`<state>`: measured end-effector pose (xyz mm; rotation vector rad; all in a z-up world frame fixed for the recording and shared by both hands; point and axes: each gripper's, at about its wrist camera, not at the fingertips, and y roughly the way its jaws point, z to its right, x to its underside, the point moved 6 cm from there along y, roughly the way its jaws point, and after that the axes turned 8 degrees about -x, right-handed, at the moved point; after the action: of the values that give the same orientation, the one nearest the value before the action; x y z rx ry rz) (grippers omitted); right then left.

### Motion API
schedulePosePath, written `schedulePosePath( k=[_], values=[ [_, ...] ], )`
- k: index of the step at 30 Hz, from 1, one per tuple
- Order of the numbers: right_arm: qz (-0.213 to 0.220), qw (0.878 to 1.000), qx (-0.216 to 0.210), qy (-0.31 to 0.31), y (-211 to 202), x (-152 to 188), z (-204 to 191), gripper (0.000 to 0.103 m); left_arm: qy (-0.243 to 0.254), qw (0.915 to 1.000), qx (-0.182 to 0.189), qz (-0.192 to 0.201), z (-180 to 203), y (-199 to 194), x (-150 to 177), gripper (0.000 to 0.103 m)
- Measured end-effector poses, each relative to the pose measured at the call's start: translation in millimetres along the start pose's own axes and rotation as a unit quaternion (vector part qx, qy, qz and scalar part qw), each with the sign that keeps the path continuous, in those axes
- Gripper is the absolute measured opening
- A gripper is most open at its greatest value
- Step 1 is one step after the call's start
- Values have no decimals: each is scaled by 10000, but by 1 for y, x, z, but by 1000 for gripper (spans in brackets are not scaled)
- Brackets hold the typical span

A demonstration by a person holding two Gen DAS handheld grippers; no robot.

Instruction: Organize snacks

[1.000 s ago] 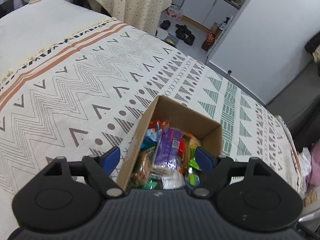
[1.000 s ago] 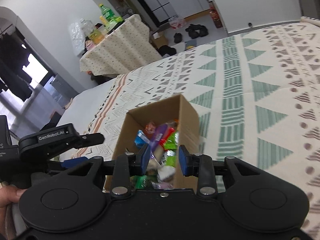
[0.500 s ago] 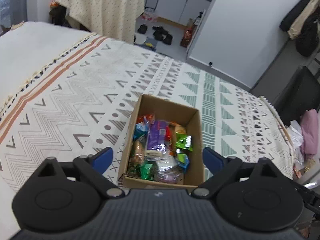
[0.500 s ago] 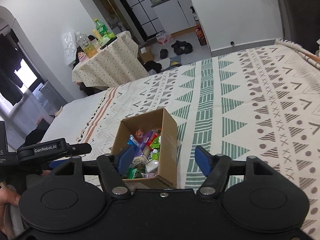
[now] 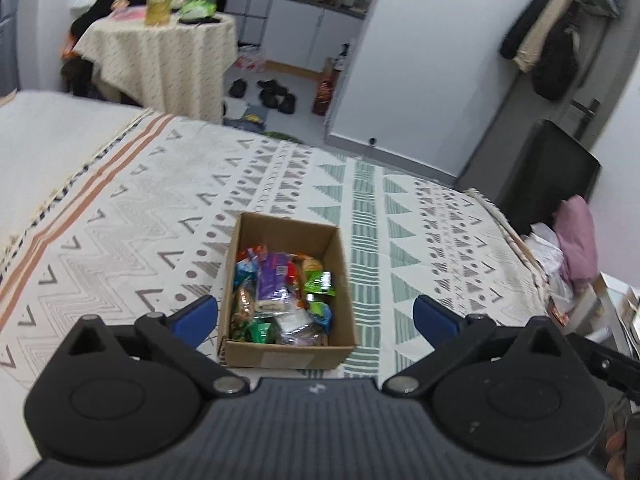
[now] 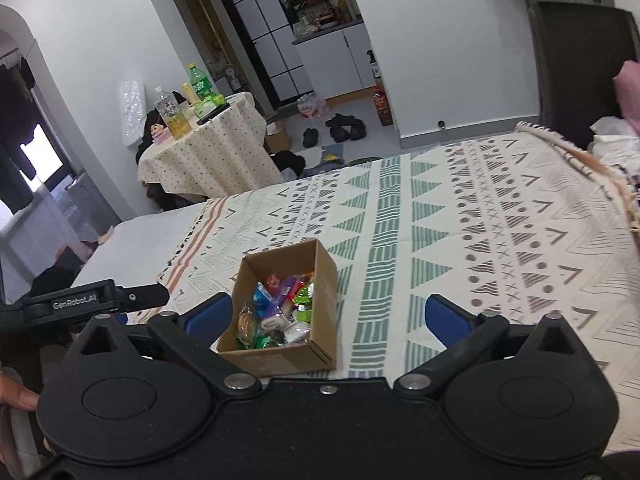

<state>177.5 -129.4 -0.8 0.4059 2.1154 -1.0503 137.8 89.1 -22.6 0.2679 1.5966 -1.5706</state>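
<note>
A small open cardboard box (image 5: pixel 290 356) sits on a patterned bedspread (image 5: pixel 140 220) and holds several bright snack packets (image 5: pixel 276 280), purple, green, blue and orange. My left gripper (image 5: pixel 315 314) hangs above and behind the box, its blue-tipped jaws wide open and empty. In the right wrist view the same box (image 6: pixel 280 360) with the packets (image 6: pixel 280 308) lies just ahead. My right gripper (image 6: pixel 328 314) is wide open and empty too. The left gripper's black body (image 6: pixel 80 300) shows at the left edge of that view.
The bedspread (image 6: pixel 480 240) stretches far and right of the box. A round table (image 5: pixel 160 52) with bottles stands beyond the bed. Shoes (image 5: pixel 272 92) lie on the floor. A dark chair (image 5: pixel 548 176) and a pile of clothes (image 5: pixel 576 240) sit at the bed's right.
Both grippers have pulled back and up from the box. The right jaws, nearly shut a second ago, have opened wide. The left jaws have opened wider.
</note>
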Motion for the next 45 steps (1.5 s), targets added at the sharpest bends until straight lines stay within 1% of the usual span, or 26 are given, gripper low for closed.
schedulePosePath(
  k=[5, 13, 17, 21, 24, 28, 35, 39, 45],
  values=[
    [128, 9999, 101, -3, -25, 3, -3, 103, 317, 9990, 14, 327, 10, -30, 4, 103],
    [253, 9995, 175, -69, -58, 15, -8, 103, 525, 9973, 163, 476, 8, -63, 19, 103],
    [330, 9989, 296, -139, -70, 22, -13, 103, 662, 9964, 122, 521, 4, -75, 27, 103],
    [213, 9991, 309, -206, -75, 29, -16, 103, 771, 9952, 175, 569, 2, -87, 31, 103],
    [202, 9988, 320, -301, -78, 33, -22, 103, 842, 9945, 108, 608, -1, -93, 34, 103],
    [240, 9988, 285, -325, -83, 37, -25, 103, 960, 9935, -86, 611, -3, -98, 39, 103],
    [160, 9988, 282, -361, -82, 45, -24, 103, 1106, 9914, -142, 679, -2, -107, 44, 103],
    [119, 9988, 253, -407, -80, 46, -26, 103, 1108, 9922, -67, 564, -1, -106, 46, 103],
    [90, 9987, 217, -448, -80, 49, -29, 103, 1143, 9919, -103, 538, 0, -106, 49, 103]
  ],
)
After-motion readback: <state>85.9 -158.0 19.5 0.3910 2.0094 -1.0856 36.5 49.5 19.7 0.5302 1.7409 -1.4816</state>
